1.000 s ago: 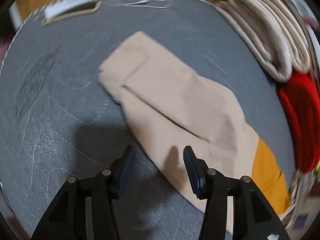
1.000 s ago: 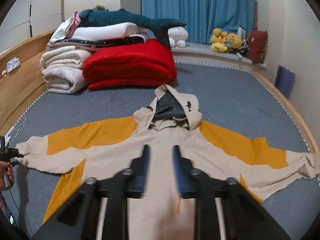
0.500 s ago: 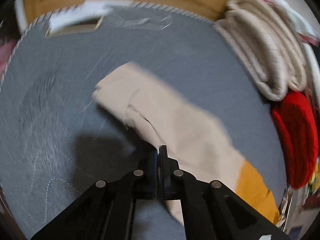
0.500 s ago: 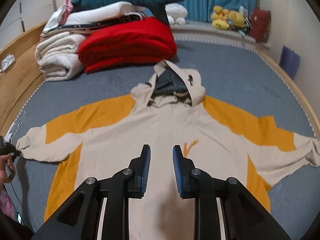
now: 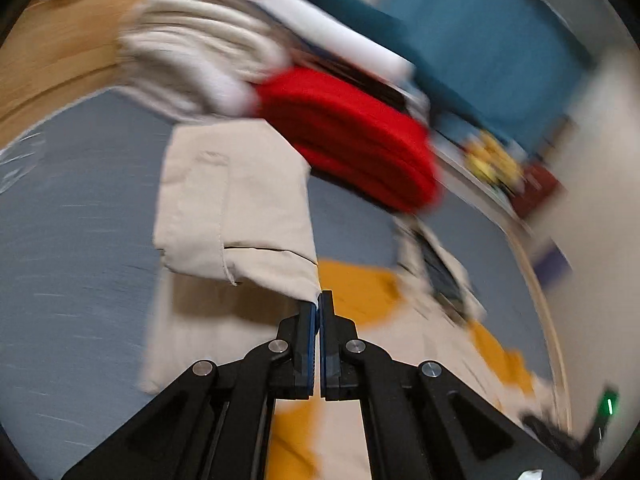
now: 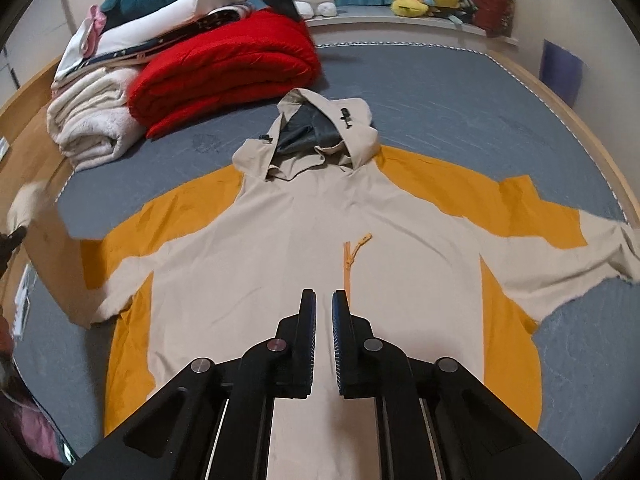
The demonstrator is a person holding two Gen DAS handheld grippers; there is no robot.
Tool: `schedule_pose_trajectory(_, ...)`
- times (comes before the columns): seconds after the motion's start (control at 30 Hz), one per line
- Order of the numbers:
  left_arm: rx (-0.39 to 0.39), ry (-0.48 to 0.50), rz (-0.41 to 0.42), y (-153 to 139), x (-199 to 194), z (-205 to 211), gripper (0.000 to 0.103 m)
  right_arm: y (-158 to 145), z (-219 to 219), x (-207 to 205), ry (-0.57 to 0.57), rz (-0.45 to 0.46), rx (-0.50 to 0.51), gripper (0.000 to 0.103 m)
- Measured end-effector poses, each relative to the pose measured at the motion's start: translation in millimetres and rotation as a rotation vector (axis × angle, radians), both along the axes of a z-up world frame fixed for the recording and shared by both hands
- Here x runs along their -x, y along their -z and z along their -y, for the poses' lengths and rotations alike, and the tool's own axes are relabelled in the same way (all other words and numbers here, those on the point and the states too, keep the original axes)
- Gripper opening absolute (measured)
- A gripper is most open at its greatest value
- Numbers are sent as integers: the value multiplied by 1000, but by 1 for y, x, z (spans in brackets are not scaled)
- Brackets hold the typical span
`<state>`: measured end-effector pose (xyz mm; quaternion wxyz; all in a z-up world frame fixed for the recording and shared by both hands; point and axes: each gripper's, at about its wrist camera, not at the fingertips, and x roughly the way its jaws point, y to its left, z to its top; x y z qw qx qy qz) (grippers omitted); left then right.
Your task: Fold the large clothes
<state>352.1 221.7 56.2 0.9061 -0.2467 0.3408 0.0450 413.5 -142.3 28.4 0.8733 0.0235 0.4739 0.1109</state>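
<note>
While the big beige-and-orange hooded jacket (image 6: 320, 240) lies face-up and spread flat on the grey quilted mattress (image 6: 460, 92), step in hand looks like the first fold: bringing one sleeve in over the body. The left gripper (image 5: 320, 300) is clamped tight on the beige cuff end of that sleeve (image 5: 236, 208), fabric pinched at the tips and hanging up off the bed; the view is heavily blurred. In the right wrist view the lifted cuff shows only as a pale smear at the far left edge, w/ the sleeve's orange shoulder panel rising off the mattress toward it.

The right gripper (image 6: 324, 308) hovers over the lower chest, just below the orange zip (image 6: 350, 256). Its jaws are narrow and closing, w/ nothing between them; pads don't look to be on the cloth, though contact can't be told for sure. The other sleeve (image 6: 560, 240) lies stretched out to the side, untouched, and the hood (image 6: 320, 132) is flat at the top.

Next move prob calls for carrying the held cuff across the torso, keeping the sleeve untwisted, and laying it down flat on the chest. Right gripper could pin the body so the jacket doesn't drag. Folded red quilt (image 6: 228, 64) and cream blankets (image 6: 92, 120) sit near the hood, so keep the swing low and clear of them.
</note>
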Motion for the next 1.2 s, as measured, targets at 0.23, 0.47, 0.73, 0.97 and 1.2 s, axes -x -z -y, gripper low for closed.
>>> schedule_pose_trajectory(0.23,101,440,-230,39,-29,135,11,3,6,11,46,-26,-45,24)
schedule_pose_trajectory(0.47,114,335,-303,46,-34,88,21,9,1,8,31,-42,-52,35)
schedule_pose_trajectory(0.73,145,173,-373,63,-33,20,20,59,-24,-1,-9,-241,-136,41)
schedule_pose_trajectory(0.97,127,147,-383,64,-44,10,20,150,-23,7,122,-568,-175,41)
schedule_pose_trajectory(1.2,109,122,-393,68,-47,0,20,143,-37,9,117,-512,-156,12)
